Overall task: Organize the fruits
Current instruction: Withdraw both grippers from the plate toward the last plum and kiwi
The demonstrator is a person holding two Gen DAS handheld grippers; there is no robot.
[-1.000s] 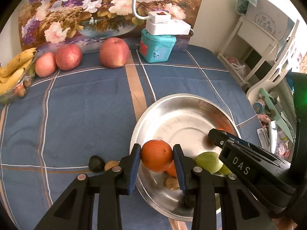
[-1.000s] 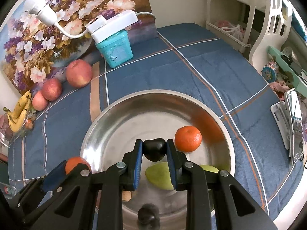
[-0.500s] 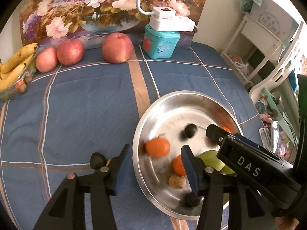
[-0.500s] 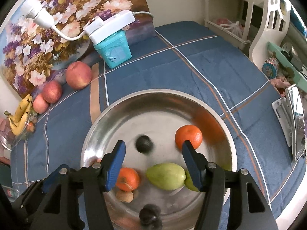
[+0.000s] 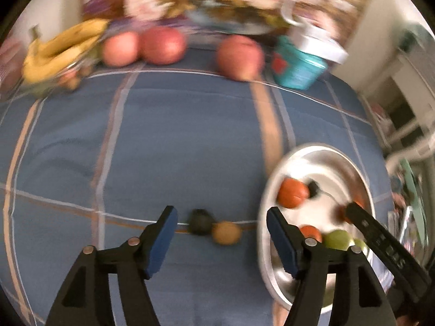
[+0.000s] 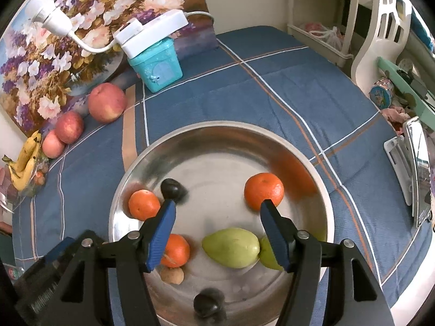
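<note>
- Both grippers have let go: the left gripper (image 5: 221,224) and right gripper (image 6: 217,217) now gape empty, their orange (image 6: 144,204) and dark fruit (image 6: 171,187) dropped into the bowl (image 6: 217,133).
- Left has swung toward 2 small fruits on the cloth (image 5: 163,135): a dark one (image 5: 199,221) and a brown one (image 5: 226,232) (likely next).
- Left view is motion-blurred; the small fruits' kinds are unclear.
</note>
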